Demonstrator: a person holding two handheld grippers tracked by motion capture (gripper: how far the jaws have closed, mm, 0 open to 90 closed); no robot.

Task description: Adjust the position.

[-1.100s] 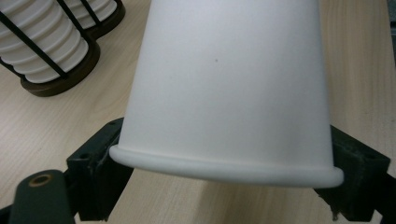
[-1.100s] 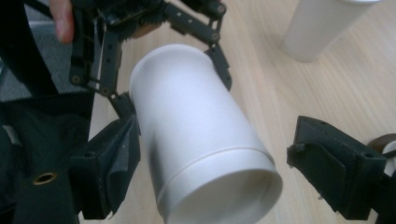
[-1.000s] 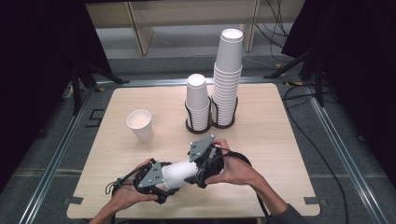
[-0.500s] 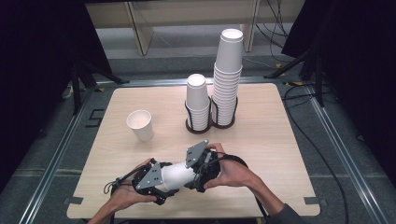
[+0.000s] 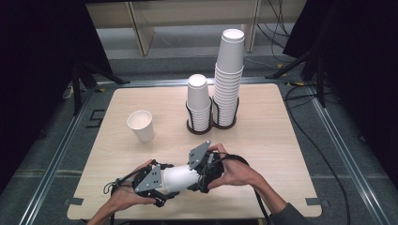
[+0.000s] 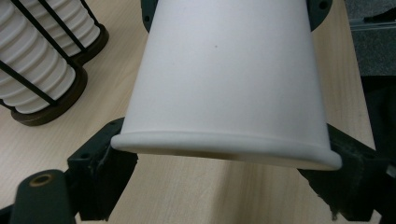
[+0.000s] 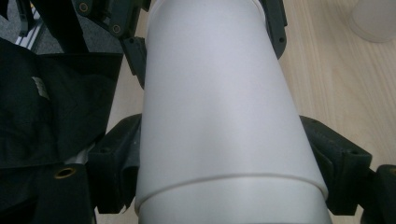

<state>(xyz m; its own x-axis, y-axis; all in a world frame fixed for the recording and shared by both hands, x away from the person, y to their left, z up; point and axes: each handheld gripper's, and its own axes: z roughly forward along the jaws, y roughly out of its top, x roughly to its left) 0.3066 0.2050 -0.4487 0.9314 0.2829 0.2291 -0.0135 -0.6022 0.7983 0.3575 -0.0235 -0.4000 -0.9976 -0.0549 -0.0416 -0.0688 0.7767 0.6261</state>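
While both hands meet in front of the cup rack [image 5: 211, 123]:
Left gripper [image 5: 155, 182]: fingers clamp the white cup [image 5: 178, 178] (rim end).
Right gripper [image 5: 202, 168]: fingers clamp its other end.

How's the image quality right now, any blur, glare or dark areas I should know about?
High view: the table is evenly lit, the surroundings fall into near black, and the grippers look slightly soft. Left gripper view: the held cup is close yet fairly sharp, casting a soft shadow on the wood below. Right gripper view: the cup is smooth white with no harsh glare, and the standing cup at top right is blurred.
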